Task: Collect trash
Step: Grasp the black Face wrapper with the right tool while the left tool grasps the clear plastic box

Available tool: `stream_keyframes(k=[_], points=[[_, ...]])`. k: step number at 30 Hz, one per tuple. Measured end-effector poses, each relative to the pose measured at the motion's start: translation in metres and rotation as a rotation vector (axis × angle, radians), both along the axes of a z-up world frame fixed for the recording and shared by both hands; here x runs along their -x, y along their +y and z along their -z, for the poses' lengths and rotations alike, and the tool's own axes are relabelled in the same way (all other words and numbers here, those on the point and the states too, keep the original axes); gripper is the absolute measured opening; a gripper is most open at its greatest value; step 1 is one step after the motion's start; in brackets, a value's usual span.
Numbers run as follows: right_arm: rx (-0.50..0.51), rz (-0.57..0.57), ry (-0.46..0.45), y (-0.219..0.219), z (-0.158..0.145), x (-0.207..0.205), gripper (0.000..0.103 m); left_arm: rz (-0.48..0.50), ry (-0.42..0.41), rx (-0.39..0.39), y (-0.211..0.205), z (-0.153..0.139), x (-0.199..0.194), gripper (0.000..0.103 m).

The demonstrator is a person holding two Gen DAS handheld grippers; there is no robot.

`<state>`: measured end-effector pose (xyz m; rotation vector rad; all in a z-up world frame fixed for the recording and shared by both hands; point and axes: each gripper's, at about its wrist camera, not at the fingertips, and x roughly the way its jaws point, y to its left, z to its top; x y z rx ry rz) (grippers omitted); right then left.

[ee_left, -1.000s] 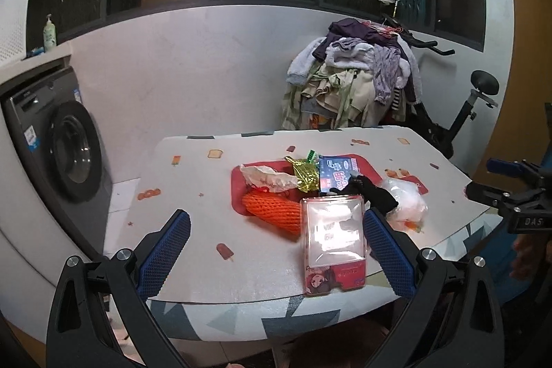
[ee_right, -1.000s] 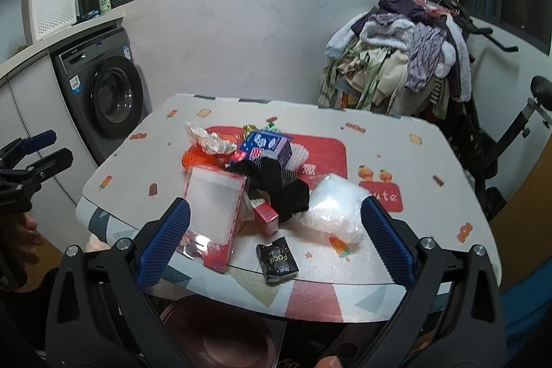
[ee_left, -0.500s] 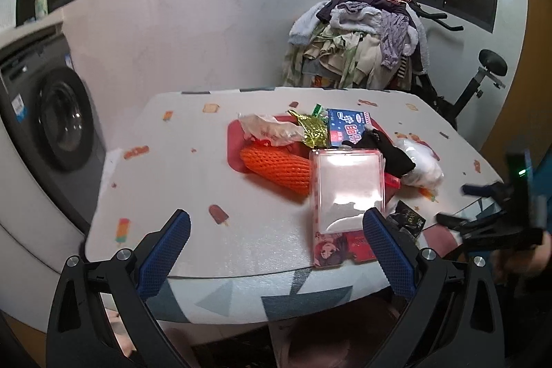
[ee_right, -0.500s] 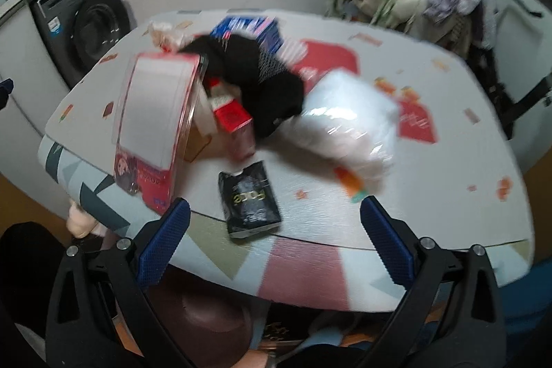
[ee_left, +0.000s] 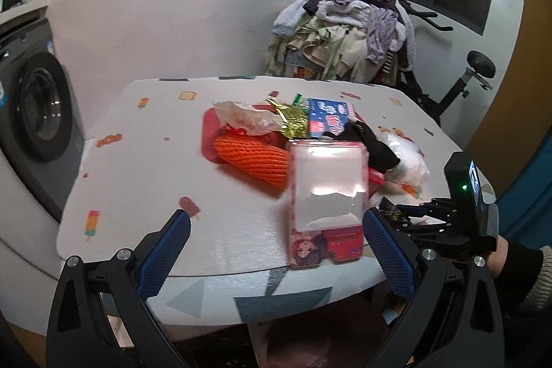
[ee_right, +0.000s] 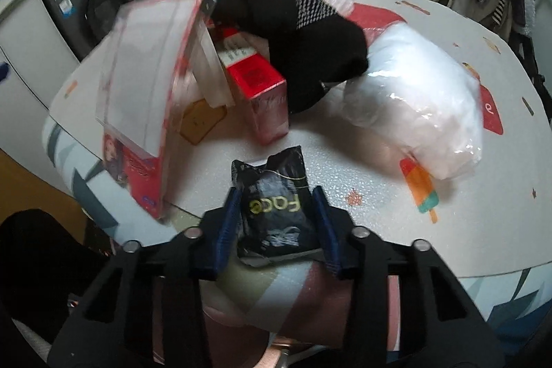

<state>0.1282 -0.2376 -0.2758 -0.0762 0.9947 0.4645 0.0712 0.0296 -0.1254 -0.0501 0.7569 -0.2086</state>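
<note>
A pile of trash lies on the white table point(ee_left: 145, 168): an orange foam net point(ee_left: 252, 157), a crumpled paper wrapper point(ee_left: 241, 118), a gold foil wrapper point(ee_left: 293, 121), a blue box point(ee_left: 327, 123), a pink clear-fronted package point(ee_left: 326, 199) point(ee_right: 148, 85), a black sock point(ee_right: 303, 33), a red carton point(ee_right: 258, 85) and a white plastic bag point(ee_right: 421, 95). My right gripper point(ee_right: 276, 206) has closed its blue fingers point(ee_right: 229, 216) around a black "Face" sachet point(ee_right: 276, 212) at the table's front edge. My left gripper point(ee_left: 276, 250) is open and empty, in front of the pink package.
A washing machine point(ee_left: 31, 119) stands to the left. A heap of clothes point(ee_left: 345, 37) hangs over an exercise bike point(ee_left: 462, 81) behind the table. A round pinkish bin point(ee_right: 262, 333) sits under the table's front edge.
My right gripper moved down and forward to the black sachet and closed its fingers around it. My left gripper drifted slightly and stayed open.
</note>
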Motion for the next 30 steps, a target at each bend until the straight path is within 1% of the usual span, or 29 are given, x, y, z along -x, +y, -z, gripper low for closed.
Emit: stream_keyframes(k=[3, 6, 8, 10, 14, 18, 21, 24, 30], points=[[-0.028, 0.03, -0.027, -0.011, -0.009, 0.006, 0.039, 0.043, 0.011, -0.008, -0.016, 0.006, -0.012, 0.098], [-0.055, 0.056, -0.06, -0.024, -0.022, 0.01, 0.039, 0.057, 0.027, -0.027, -0.032, 0.014, -0.027, 0.098], [-0.066, 0.07, -0.081, -0.032, -0.03, 0.013, 0.039, 0.077, 0.051, -0.011, -0.044, 0.021, -0.044, 0.098], [-0.079, 0.078, -0.096, -0.036, -0.036, 0.018, 0.039, 0.094, 0.057, 0.017, -0.052, 0.027, -0.057, 0.098], [-0.097, 0.08, -0.111, -0.045, -0.043, 0.021, 0.039, 0.082, 0.101, 0.022, -0.07, 0.043, -0.085, 0.098], [-0.106, 0.09, -0.111, -0.052, -0.042, 0.024, 0.039, 0.078, 0.113, -0.004, -0.083, 0.052, -0.102, 0.098], [-0.113, 0.095, -0.106, -0.056, -0.04, 0.025, 0.039, 0.071, 0.122, -0.027, -0.088, 0.055, -0.108, 0.098], [-0.119, 0.097, -0.101, -0.057, -0.038, 0.025, 0.039, 0.044, 0.131, -0.074, -0.092, 0.06, -0.116, 0.098], [-0.121, 0.091, -0.098, -0.055, -0.037, 0.025, 0.039, 0.02, 0.161, -0.072, -0.095, 0.067, -0.125, 0.098]])
